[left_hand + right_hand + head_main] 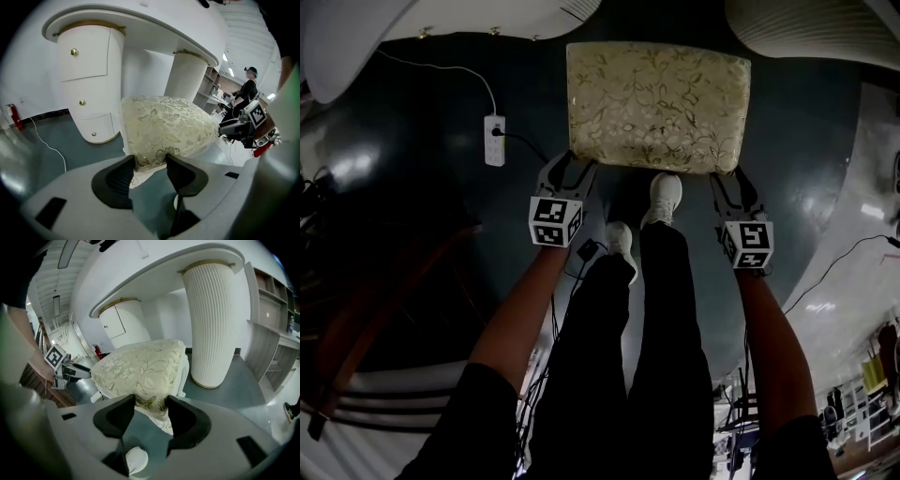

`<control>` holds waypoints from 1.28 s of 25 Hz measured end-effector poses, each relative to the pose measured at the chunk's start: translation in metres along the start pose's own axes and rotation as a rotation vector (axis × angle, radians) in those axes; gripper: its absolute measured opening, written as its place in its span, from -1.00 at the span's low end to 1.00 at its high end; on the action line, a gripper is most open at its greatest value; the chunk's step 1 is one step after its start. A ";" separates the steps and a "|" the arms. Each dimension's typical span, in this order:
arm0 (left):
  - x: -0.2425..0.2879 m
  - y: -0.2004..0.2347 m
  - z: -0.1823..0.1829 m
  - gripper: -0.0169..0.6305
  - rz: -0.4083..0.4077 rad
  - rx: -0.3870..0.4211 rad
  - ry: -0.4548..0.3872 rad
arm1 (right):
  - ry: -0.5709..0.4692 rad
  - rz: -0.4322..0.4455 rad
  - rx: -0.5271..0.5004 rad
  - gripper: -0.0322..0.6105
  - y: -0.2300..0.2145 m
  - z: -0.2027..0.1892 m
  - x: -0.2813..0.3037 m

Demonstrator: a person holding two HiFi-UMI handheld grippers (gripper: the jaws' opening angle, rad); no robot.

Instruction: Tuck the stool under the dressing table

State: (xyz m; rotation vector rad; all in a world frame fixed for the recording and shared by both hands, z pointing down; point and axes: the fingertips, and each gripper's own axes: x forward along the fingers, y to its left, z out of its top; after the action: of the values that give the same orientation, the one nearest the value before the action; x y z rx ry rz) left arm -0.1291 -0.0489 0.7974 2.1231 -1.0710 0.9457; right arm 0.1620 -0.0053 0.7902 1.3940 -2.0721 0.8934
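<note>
The stool (656,103) has a cream cushion with a gold leaf pattern and stands on the dark floor in front of me. The white dressing table (441,19) curves across the top of the head view. My left gripper (570,164) is at the cushion's near left corner, and my right gripper (729,178) is at its near right corner. In the left gripper view, the left gripper (150,161) is shut on the corner of the stool (164,126). The right gripper (151,403) pinches the other corner of the stool (140,371) the same way. The table's ribbed pedestals (89,79) (211,324) stand just beyond.
A white power strip (494,141) with a cable lies on the floor left of the stool. My white shoes (664,197) stand just behind the stool. A person (246,91) stands far off. Grey shelves (272,333) line the right wall. A dark wooden frame (384,300) is at my left.
</note>
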 end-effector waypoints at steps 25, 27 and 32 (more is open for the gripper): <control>-0.001 0.003 0.007 -0.25 -0.036 0.094 0.024 | 0.036 -0.016 -0.008 -0.16 0.005 0.003 0.000; -0.001 0.004 0.007 -0.25 -0.028 0.092 0.018 | 0.037 -0.017 -0.010 -0.16 0.006 0.002 -0.001; 0.001 0.003 0.007 -0.25 -0.018 0.084 -0.011 | 0.036 -0.050 -0.006 -0.16 0.004 -0.002 -0.002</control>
State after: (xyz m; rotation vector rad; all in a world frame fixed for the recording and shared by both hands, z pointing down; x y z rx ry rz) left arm -0.1293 -0.0563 0.7945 2.2041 -1.0323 0.9880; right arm 0.1587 -0.0009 0.7891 1.4096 -2.0031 0.8844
